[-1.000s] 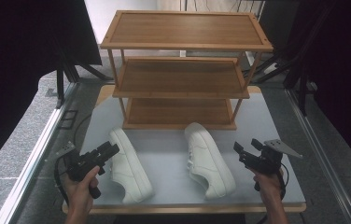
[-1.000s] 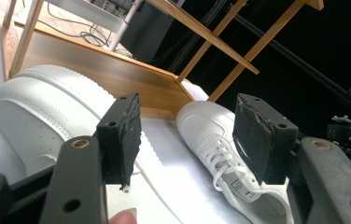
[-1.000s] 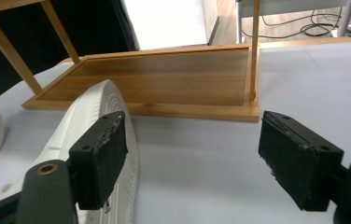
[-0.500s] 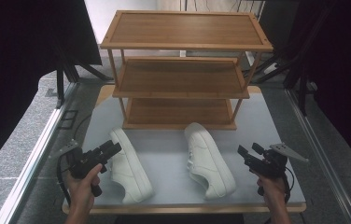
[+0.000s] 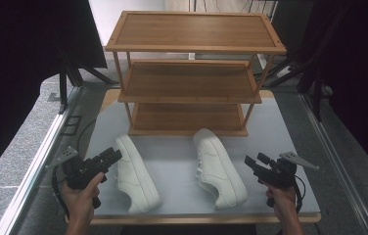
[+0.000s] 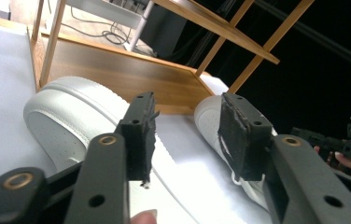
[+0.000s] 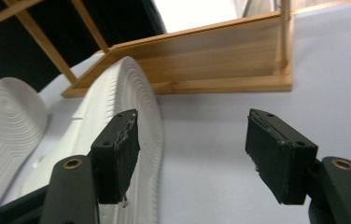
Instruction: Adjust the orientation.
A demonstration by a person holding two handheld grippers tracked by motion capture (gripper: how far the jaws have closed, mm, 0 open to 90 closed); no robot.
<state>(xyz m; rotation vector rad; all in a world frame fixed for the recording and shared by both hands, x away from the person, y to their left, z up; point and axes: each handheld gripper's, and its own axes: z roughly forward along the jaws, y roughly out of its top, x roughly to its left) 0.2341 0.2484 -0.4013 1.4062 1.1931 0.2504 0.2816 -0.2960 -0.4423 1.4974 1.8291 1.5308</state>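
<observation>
Two white shoes lie on the grey table top (image 5: 280,127) in front of a wooden rack. The left shoe (image 5: 135,174) is just right of my left gripper (image 5: 111,156). In the left gripper view that shoe (image 6: 66,121) lies beyond the left gripper (image 6: 190,135), whose jaws have just been closing with nothing between them. The right shoe (image 5: 218,166) lies left of my right gripper (image 5: 253,161). In the right gripper view its ribbed sole (image 7: 127,93) faces the right gripper (image 7: 197,156), which stands open and empty.
A three-shelf wooden rack (image 5: 192,68) stands at the back of the table, with its lowest shelf (image 5: 187,117) just behind the shoes. Metal rails (image 5: 40,156) run along both sides. A strip of bare table lies between the two shoes.
The left gripper's jaws have come closer together. Both hands have stayed almost where they were, and the shoes have not moved.
</observation>
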